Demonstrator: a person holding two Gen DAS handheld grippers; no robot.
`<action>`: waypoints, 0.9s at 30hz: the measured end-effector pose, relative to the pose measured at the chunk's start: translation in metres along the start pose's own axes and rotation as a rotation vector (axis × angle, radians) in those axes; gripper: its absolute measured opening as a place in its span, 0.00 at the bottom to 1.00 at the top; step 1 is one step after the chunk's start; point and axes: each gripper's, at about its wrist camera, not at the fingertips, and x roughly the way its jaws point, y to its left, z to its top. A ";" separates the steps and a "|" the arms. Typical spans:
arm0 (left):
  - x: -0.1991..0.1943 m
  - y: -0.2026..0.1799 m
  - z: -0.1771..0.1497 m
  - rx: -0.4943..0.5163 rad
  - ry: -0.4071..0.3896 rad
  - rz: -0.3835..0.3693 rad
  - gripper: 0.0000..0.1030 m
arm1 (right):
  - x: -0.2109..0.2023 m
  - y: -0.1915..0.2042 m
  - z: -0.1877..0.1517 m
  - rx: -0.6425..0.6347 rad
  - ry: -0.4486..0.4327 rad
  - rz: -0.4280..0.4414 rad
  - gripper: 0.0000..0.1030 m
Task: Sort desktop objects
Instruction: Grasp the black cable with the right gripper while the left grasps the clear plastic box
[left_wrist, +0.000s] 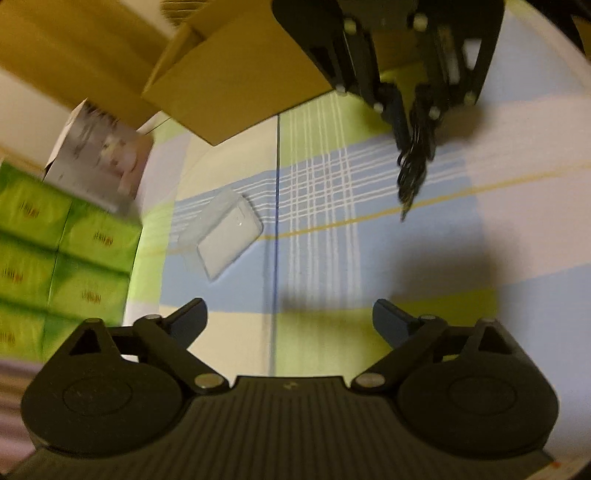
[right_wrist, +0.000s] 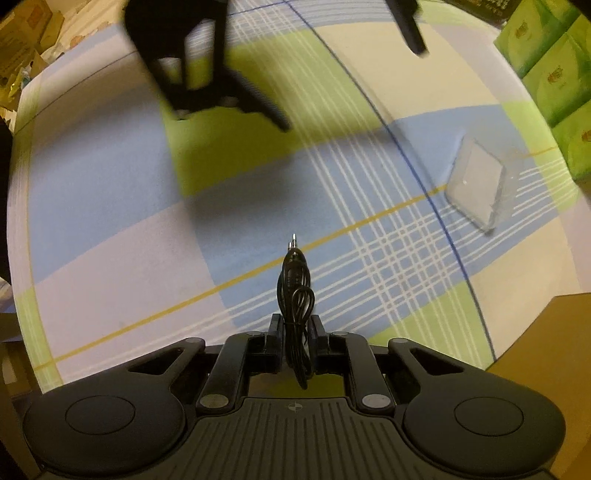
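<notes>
My right gripper (right_wrist: 295, 328) points down at the checked tablecloth (right_wrist: 110, 184) and is shut on a coiled black audio cable (right_wrist: 295, 280), whose jack plug sticks out past the fingertips. The left wrist view shows that same gripper (left_wrist: 413, 122) at the top right with the cable (left_wrist: 412, 173) hanging from it. Over the cloth my left gripper (left_wrist: 290, 317) stands open with nothing between its fingers; in the right wrist view it is a blur at the top (right_wrist: 343, 74). A clear plastic case (left_wrist: 229, 236) with a white insert lies flat on the cloth (right_wrist: 480, 181).
A brown cardboard box (left_wrist: 229, 81) stands at the cloth's edge (right_wrist: 546, 350). Stacked green tissue packs (left_wrist: 55, 258) line one side (right_wrist: 554, 74), with a grey printed carton (left_wrist: 99, 158) on top. Clutter lies beyond the table's far left edge (right_wrist: 22, 44).
</notes>
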 end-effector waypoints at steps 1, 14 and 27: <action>0.005 0.003 0.001 0.037 0.003 0.001 0.90 | -0.002 -0.001 -0.001 0.002 -0.005 -0.003 0.10; 0.066 0.041 0.023 0.360 -0.006 0.057 0.88 | -0.018 -0.024 -0.011 0.039 -0.028 -0.086 0.10; 0.104 0.074 0.050 0.333 -0.007 -0.062 0.70 | -0.031 -0.036 -0.027 0.115 -0.076 -0.112 0.10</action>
